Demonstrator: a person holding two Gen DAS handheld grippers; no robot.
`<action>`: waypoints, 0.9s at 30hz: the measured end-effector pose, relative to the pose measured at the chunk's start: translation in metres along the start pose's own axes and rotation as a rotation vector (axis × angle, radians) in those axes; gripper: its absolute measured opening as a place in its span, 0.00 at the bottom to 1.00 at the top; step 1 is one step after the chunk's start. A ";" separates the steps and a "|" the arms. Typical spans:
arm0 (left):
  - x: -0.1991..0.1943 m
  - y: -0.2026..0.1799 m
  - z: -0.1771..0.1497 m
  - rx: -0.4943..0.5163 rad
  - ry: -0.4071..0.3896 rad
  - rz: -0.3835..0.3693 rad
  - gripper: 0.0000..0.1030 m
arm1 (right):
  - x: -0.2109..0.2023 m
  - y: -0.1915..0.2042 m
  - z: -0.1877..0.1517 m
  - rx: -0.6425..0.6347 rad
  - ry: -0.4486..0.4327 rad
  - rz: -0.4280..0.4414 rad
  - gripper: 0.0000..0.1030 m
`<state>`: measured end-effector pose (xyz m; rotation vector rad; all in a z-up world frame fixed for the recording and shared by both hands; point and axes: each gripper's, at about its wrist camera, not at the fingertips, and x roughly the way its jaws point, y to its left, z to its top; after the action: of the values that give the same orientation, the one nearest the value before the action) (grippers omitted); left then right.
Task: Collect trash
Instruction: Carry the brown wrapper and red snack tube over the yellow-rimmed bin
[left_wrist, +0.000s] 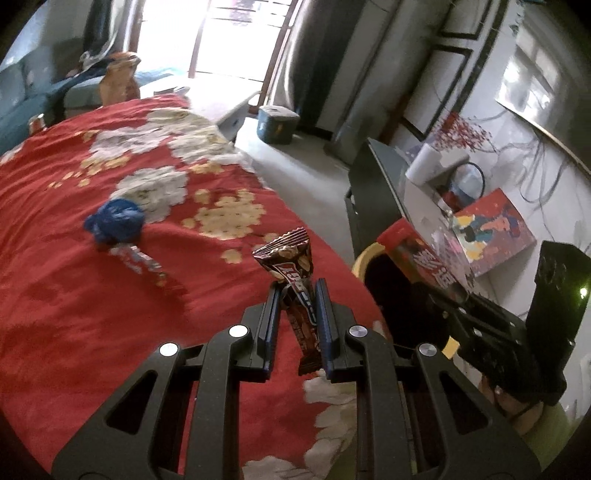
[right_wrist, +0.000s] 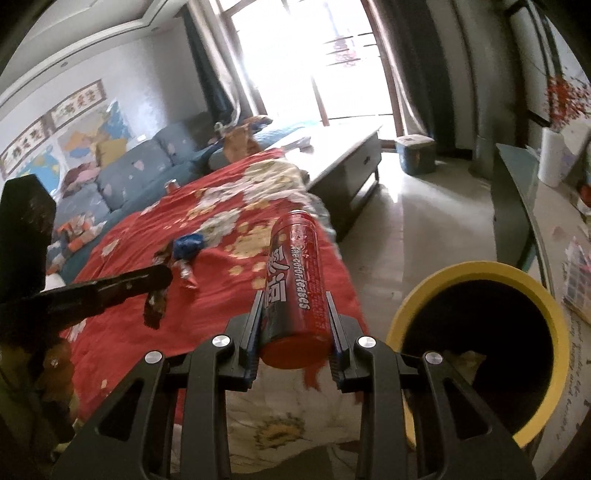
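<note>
My left gripper (left_wrist: 297, 291) is shut on a brown snack wrapper (left_wrist: 290, 266) and holds it above the red floral bedspread (left_wrist: 74, 295). My right gripper (right_wrist: 293, 299) is shut on a red drink can (right_wrist: 293, 273), held above the bed edge just left of a yellow-rimmed trash bin (right_wrist: 480, 350). The bin (left_wrist: 364, 260) and the can (left_wrist: 424, 258) also show at the right of the left wrist view. A crumpled blue bag (left_wrist: 114, 221) and a shiny foil wrapper (left_wrist: 138, 260) lie on the bedspread. The left gripper with its wrapper (right_wrist: 157, 299) shows at the left of the right wrist view.
A dark side table (left_wrist: 388, 177) with a paper roll (left_wrist: 424, 162), a vase and a colourful box (left_wrist: 495, 229) stands right of the bin. A blue sofa (right_wrist: 140, 170), a low coffee table (right_wrist: 351, 155) and a blue storage box (right_wrist: 415, 153) lie beyond the bed.
</note>
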<state>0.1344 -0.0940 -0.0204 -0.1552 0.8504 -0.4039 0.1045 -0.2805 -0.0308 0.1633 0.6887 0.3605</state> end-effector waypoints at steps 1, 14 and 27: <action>0.002 -0.005 0.000 0.013 0.003 -0.006 0.13 | -0.002 -0.005 0.000 0.009 -0.003 -0.008 0.28; 0.030 -0.070 0.003 0.159 0.031 -0.068 0.13 | -0.021 -0.061 -0.003 0.118 -0.041 -0.125 0.28; 0.066 -0.130 -0.006 0.292 0.074 -0.144 0.13 | -0.038 -0.116 -0.014 0.226 -0.053 -0.222 0.28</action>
<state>0.1319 -0.2393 -0.0323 0.0701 0.8460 -0.6671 0.0993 -0.4021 -0.0496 0.3070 0.6869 0.0643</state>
